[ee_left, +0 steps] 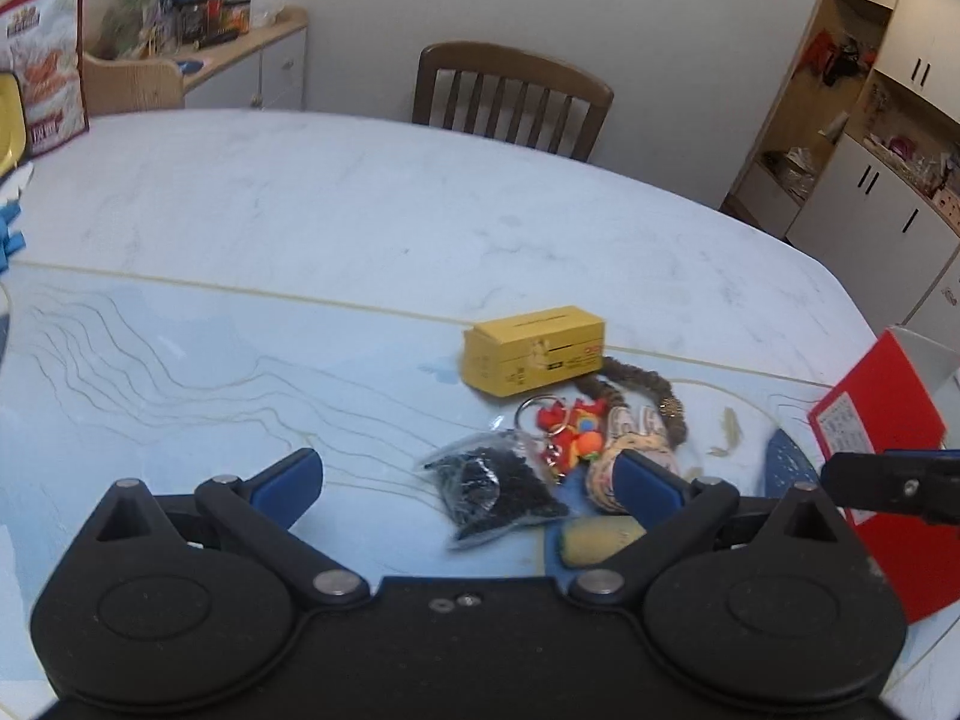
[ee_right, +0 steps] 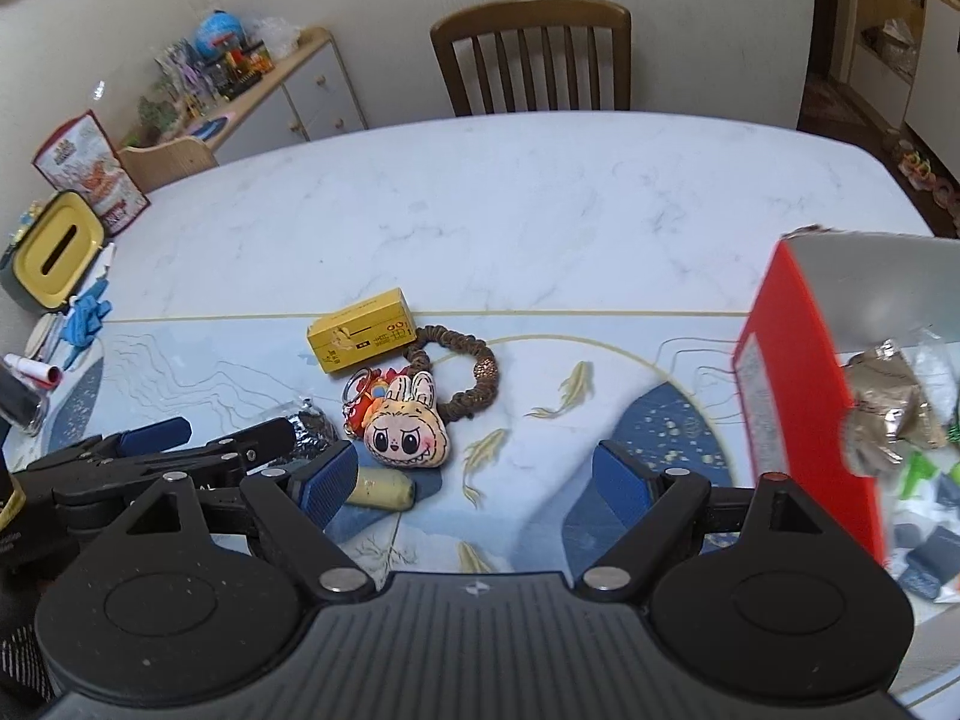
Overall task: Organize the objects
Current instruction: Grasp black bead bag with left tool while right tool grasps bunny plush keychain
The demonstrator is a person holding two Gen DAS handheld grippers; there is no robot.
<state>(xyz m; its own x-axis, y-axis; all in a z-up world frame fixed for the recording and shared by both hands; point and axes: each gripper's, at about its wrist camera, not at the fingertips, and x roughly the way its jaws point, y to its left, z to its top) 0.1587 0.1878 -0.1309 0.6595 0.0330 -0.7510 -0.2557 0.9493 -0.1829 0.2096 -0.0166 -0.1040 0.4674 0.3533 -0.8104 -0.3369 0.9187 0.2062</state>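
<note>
I am between picks, I judge: loose things lie clustered left of the red box (ee_right: 798, 396), which already holds wrappers. My left gripper (ee_left: 468, 483) hangs wide open and empty over the bag of dark beads (ee_left: 495, 489), at the cluster's near-left edge. My right gripper (ee_right: 474, 480) is also spread wide, empty, nearer the box. Next I must lower the left around the bag and close squarely, clear of the plush keychain (ee_right: 405, 429) beside it.
</note>
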